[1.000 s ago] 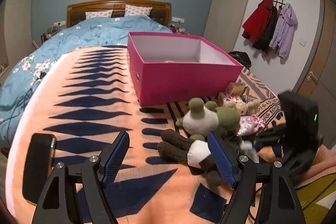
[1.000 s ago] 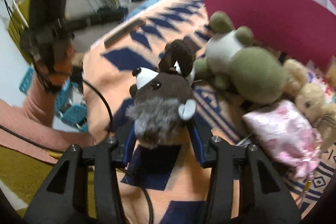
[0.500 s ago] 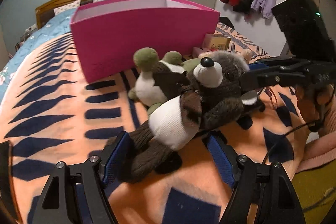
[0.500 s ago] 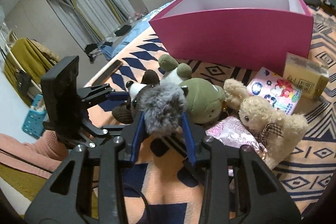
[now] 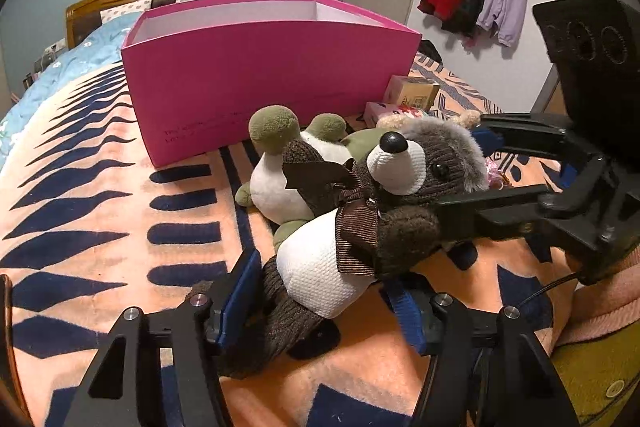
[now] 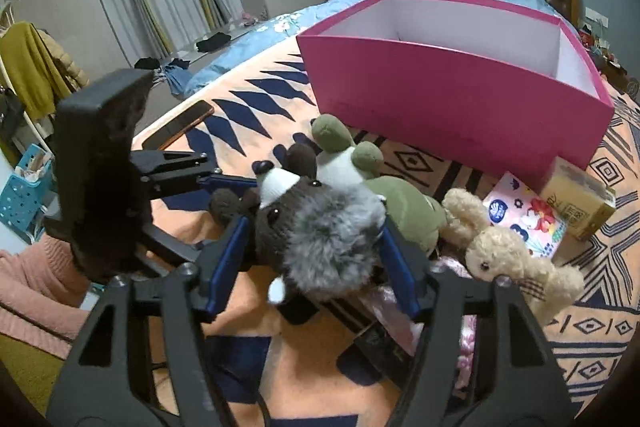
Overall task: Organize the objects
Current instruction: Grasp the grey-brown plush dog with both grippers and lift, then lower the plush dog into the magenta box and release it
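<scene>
**While gripped at the head: raccoon toy, awaiting boxing**

Brown knitted raccoon plush with grey fluffy head, white belly and ribbon bow. Raised off the orange blanket with navy pattern, near its foot edge, in front of the near wall of the open pink cardboard box.

Right gripper: clamped on the fluffy head, unchanged from half a second back. Left gripper: drawn in a little closer since then, now flanking the legs and lower body; firm pinch or mere contact, cannot tell.

Green-and-white plush lying just behind; beige rabbit plush beside it, towards the blanket's right edge.

Judged: two-ended hold nearly set, ready for carrying over the box wall; box interior apparently empty, all other items outstanding.
</scene>
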Action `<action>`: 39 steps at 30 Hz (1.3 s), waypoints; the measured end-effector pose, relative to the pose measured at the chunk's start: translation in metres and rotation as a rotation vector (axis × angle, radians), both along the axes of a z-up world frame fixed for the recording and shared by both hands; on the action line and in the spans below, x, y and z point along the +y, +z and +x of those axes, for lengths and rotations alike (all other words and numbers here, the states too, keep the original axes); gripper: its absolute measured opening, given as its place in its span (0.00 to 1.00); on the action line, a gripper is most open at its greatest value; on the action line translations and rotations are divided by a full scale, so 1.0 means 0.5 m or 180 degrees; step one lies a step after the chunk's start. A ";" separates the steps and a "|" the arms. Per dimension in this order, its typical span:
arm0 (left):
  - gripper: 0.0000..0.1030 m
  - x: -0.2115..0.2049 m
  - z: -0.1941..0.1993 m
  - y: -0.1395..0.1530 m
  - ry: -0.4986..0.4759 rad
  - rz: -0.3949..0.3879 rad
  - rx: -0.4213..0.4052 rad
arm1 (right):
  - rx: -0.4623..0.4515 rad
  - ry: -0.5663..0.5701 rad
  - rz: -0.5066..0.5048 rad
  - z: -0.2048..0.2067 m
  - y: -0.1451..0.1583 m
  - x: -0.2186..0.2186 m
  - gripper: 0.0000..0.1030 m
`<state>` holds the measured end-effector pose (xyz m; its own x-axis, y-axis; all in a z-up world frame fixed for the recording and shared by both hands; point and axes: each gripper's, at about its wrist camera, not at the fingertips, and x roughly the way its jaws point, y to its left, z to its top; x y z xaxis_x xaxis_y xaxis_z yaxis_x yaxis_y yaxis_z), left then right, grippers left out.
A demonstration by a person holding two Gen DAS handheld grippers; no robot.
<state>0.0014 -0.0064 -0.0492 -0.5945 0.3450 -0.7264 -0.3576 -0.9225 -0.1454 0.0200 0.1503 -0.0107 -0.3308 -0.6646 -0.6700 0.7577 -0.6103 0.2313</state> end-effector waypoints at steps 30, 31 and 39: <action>0.42 -0.096 -0.272 0.220 0.0362 -0.0046 0.0490 | 0.0083 -0.0142 -0.0825 -0.286 0.183 0.010 0.51; 0.42 -0.101 -0.292 0.215 0.0398 -0.0078 0.0445 | 0.0047 -0.0130 -0.0782 -0.305 0.176 0.002 0.51; 0.38 -0.111 -0.398 0.169 0.0493 -0.0202 0.0115 | -0.0173 -0.0160 -0.0499 -0.412 0.133 -0.039 0.52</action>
